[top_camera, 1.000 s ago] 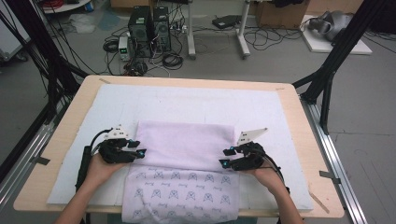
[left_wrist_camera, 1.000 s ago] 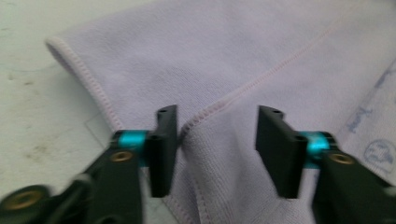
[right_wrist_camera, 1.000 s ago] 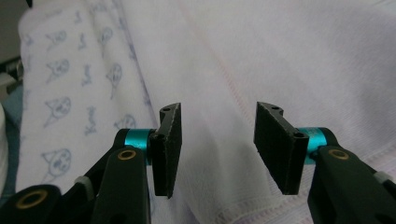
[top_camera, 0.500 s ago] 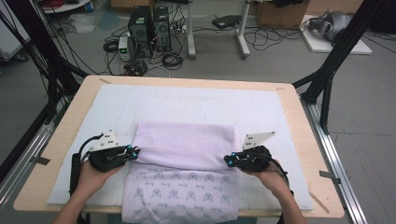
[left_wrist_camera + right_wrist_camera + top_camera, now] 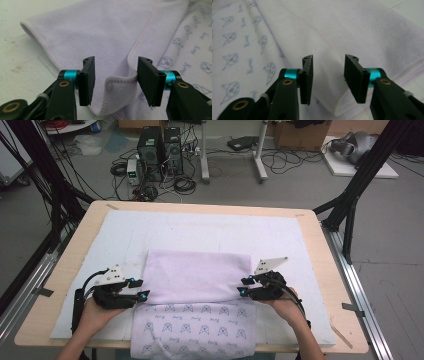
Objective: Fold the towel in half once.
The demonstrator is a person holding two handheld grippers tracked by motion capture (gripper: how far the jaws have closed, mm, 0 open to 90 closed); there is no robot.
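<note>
Broadly, a pale wooden bench (image 5: pixel 320 270) with rounded corners fills the high view, and a white, slightly fuzzy mat (image 5: pixel 200 232) covers most of its top. On the mat, toward the person's side, lies a lilac towel (image 5: pixel 197 277), a soft terry cloth folded over on itself so that its plain top layer forms a wide rectangle. Below that fold the towel's printed face (image 5: pixel 192 327) shows, white with small blue-grey cat-like heads in rows, and it hangs over the near edge of the bench.

At the towel's left edge sits the left hand-held gripper (image 5: pixel 141 289), black with teal collars and a grey three-cornered plate on top, held in the person's left hand (image 5: pixel 92 312). In the left gripper view its two flat black pads have just been opening and stand at a middling gap; a stitched, rolled corner of the towel (image 5: pixel 121 86) lies between them, touching the right-hand pad only, so nothing is pinched.

At the towel's right edge the right hand-held gripper (image 5: pixel 243 286), of the same build, is held in the right hand (image 5: pixel 285 307). In the right gripper view its ribbed pads have likewise just been opening to a middling gap, and they hover over the towel's folded, hemmed edge (image 5: pixel 337 100) with a fine pink seam, not pressing on it.
</note>
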